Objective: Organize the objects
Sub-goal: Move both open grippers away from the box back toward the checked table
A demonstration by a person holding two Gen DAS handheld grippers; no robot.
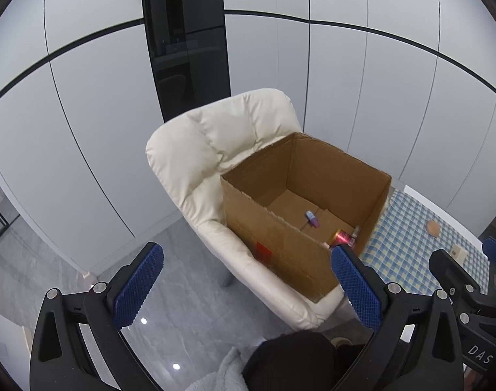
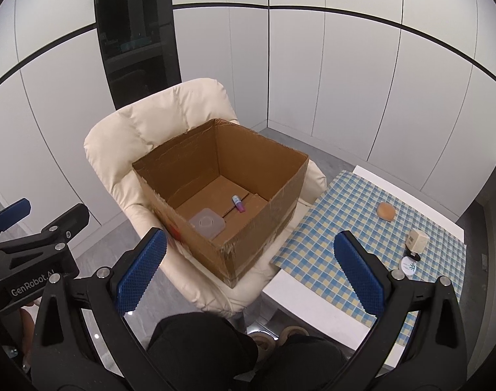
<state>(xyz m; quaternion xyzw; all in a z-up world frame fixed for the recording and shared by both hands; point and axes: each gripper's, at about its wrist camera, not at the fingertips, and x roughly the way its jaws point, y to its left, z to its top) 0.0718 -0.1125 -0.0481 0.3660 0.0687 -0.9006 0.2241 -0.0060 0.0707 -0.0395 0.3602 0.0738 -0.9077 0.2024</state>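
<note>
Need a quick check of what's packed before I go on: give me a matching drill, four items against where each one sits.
Items:
1. purple tube
2. clear lidded container
3. round tan puff
4. small cream cube box

Places:
A. on the checked cloth, nearest the white round compact
B. box floor, near corner
C. on the checked cloth, farther back, alone
D. box floor, by the centre seam

Pairs: 1-D, 2-B, 3-C, 4-A

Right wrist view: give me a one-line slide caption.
Open right tool faces a cardboard box on a cream chair; sponge, cube and compact wait on the checked cloth.
</note>
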